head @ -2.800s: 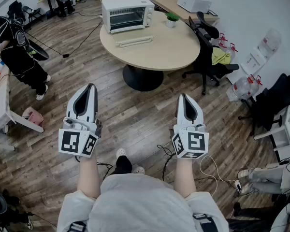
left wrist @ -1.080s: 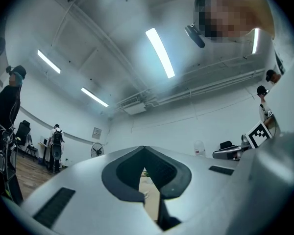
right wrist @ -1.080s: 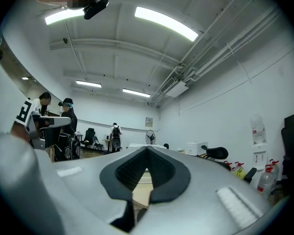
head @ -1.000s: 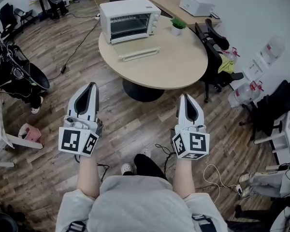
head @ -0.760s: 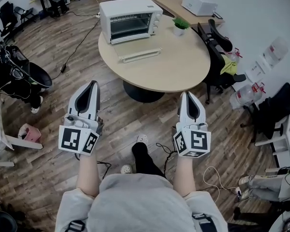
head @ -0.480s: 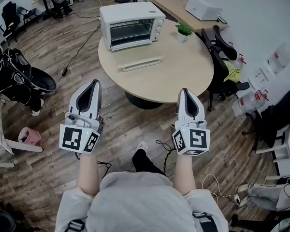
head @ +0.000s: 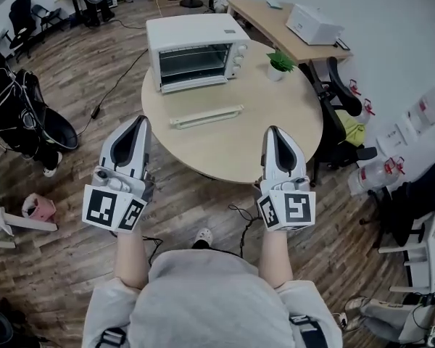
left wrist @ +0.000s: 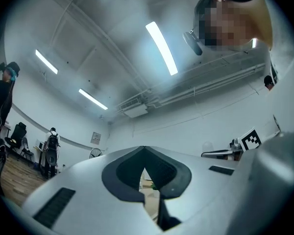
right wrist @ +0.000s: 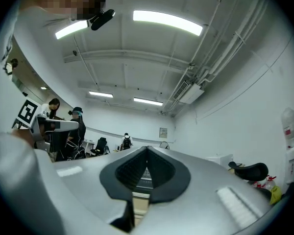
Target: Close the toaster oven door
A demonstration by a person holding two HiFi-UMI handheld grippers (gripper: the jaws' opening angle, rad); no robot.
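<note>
Since a second ago I have walked closer. The round table (head: 275,122) now fills the middle of the head view, and my left gripper (head: 139,122) and right gripper (head: 272,130) reach over its near rim instead of hanging above the wooden floor (head: 65,194). The toaster oven (head: 196,49) sits on the far side of the table, front toward me. Its door (head: 201,104) lies dropped open flat on the tabletop, I think, though the glass is hard to make out. Its white handle (head: 206,117) lies ahead of both grippers, untouched. A small potted plant (head: 280,62) stands just right of the oven. Both grippers are clenched, tips meeting, with nothing held between them.
</note>
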